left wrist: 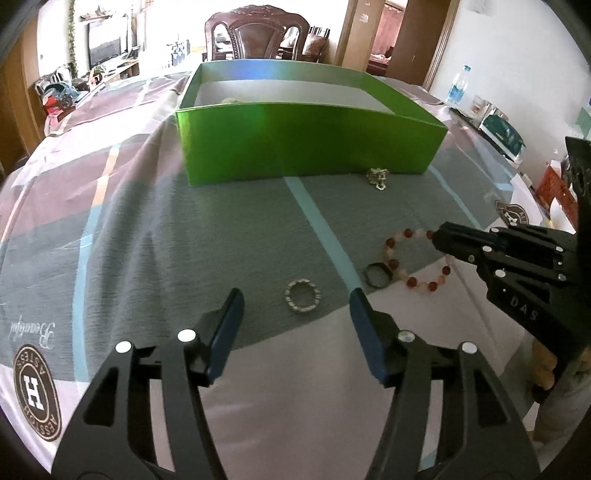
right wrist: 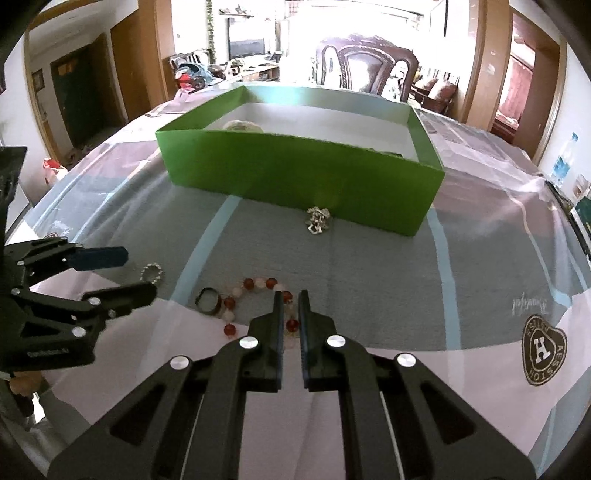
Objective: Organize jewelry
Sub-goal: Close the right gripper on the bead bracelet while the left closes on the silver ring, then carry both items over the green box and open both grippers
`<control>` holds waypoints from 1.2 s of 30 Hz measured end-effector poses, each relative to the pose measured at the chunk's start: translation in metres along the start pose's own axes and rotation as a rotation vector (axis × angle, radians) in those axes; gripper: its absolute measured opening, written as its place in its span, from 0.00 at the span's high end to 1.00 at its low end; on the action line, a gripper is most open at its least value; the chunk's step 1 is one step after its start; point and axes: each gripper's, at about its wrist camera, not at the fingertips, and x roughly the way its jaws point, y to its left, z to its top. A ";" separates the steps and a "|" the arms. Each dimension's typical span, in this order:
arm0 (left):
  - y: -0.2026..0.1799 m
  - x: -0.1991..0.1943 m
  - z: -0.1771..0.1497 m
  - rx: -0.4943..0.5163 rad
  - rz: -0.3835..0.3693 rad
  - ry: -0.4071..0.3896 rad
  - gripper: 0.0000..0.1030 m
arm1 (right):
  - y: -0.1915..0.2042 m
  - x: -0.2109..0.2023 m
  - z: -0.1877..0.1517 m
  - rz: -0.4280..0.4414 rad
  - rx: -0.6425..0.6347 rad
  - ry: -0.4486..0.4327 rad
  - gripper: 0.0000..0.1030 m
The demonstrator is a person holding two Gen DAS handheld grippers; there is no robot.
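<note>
A green box [left wrist: 306, 144] [right wrist: 295, 173] stands on the patterned cloth, with something pale inside. A silver ring [left wrist: 302, 295] [right wrist: 151, 273] lies between the fingers of my open left gripper [left wrist: 295, 306] [right wrist: 122, 275]. A red and white bead bracelet [left wrist: 413, 258] [right wrist: 255, 288] lies to the right, with a dark ring [left wrist: 376, 275] [right wrist: 208, 300] beside it. My right gripper [right wrist: 291, 299] [left wrist: 439, 236] is shut on the bracelet's near side. A silver ornament [left wrist: 377, 178] [right wrist: 318, 218] lies by the box's front wall.
A wooden chair [left wrist: 256, 35] stands beyond the table. A water bottle [left wrist: 457, 84] and small boxes [left wrist: 502, 133] sit at the table's right edge. The cloth [left wrist: 147, 229] covers the whole tabletop.
</note>
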 end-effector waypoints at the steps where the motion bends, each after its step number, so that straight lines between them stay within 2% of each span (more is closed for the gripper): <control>1: 0.000 0.000 0.000 0.002 -0.007 0.002 0.42 | -0.001 0.002 -0.001 0.002 0.007 0.010 0.92; 4: -0.003 0.002 0.000 0.011 -0.021 0.011 0.42 | -0.005 0.009 -0.004 0.013 0.030 0.028 0.92; 8: -0.007 0.009 0.003 0.028 0.009 0.025 0.45 | -0.007 0.010 -0.007 0.015 0.046 0.032 0.92; 11: -0.011 0.012 0.007 0.038 0.031 0.027 0.55 | -0.009 0.010 -0.008 0.022 0.056 0.035 0.92; 13: -0.011 0.013 0.009 0.039 0.039 0.028 0.72 | -0.010 0.011 -0.008 0.026 0.061 0.034 0.92; 15: -0.012 0.015 0.010 0.039 0.044 0.031 0.79 | -0.010 0.011 -0.008 0.027 0.063 0.034 0.92; 23: -0.010 0.014 0.009 0.033 0.041 0.030 0.79 | -0.007 0.010 -0.009 0.020 0.047 0.028 0.88; 25: -0.011 0.014 0.008 0.035 0.045 0.028 0.79 | -0.005 0.010 -0.009 0.037 0.039 0.027 0.78; 27: -0.011 0.013 0.008 0.036 0.047 0.029 0.79 | -0.001 0.010 -0.010 0.025 0.022 0.024 0.75; 29: -0.011 0.013 0.008 0.034 0.047 0.029 0.79 | 0.005 0.009 -0.011 0.007 -0.006 0.019 0.77; 30: -0.012 0.013 0.007 0.032 0.048 0.029 0.79 | 0.005 0.009 -0.011 0.021 -0.006 0.022 0.87; 31: -0.011 0.012 0.007 0.029 0.048 0.030 0.80 | 0.006 0.009 -0.011 0.037 -0.004 0.026 0.92; 36: -0.011 0.005 0.008 0.027 0.050 0.014 0.80 | 0.001 -0.001 -0.008 0.042 0.021 0.007 0.92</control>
